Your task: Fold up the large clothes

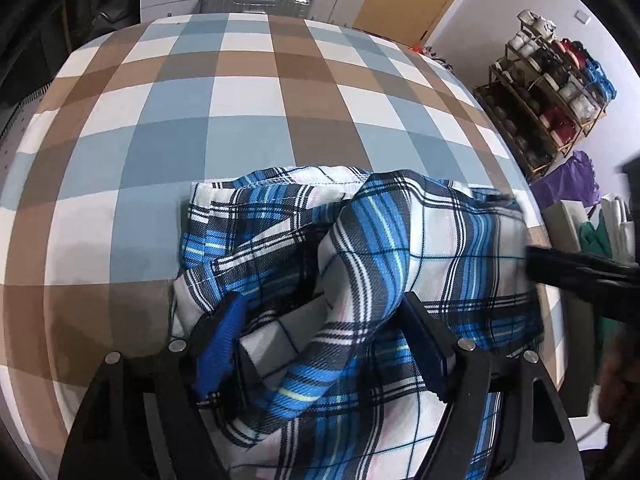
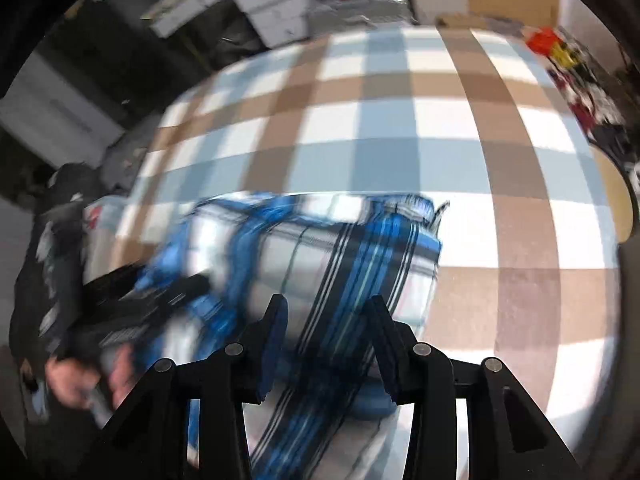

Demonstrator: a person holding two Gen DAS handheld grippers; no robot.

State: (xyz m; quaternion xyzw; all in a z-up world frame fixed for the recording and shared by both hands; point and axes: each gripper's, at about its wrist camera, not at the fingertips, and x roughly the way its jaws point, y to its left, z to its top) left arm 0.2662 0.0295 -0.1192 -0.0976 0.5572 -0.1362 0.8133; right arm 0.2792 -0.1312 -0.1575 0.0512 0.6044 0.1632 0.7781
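The blue plaid shirt [image 1: 360,272] lies bunched on the checked cloth [image 1: 224,120] of the bed, its near part cut off below both views. The left gripper [image 1: 324,344] stands wide, a fold rising between its fingers without being pressed. The right gripper [image 2: 328,344] is half open over blurred fabric; whether it pinches cannot be told.

The left gripper [image 1: 320,332] is angled steeply downward with its jaws spread wide and cloth lying loose between them, while the right gripper [image 2: 328,340] is likewise tipped down, its jaws parted more narrowly, a hand [image 2: 84,380] being glimpsed, blurred, at left.
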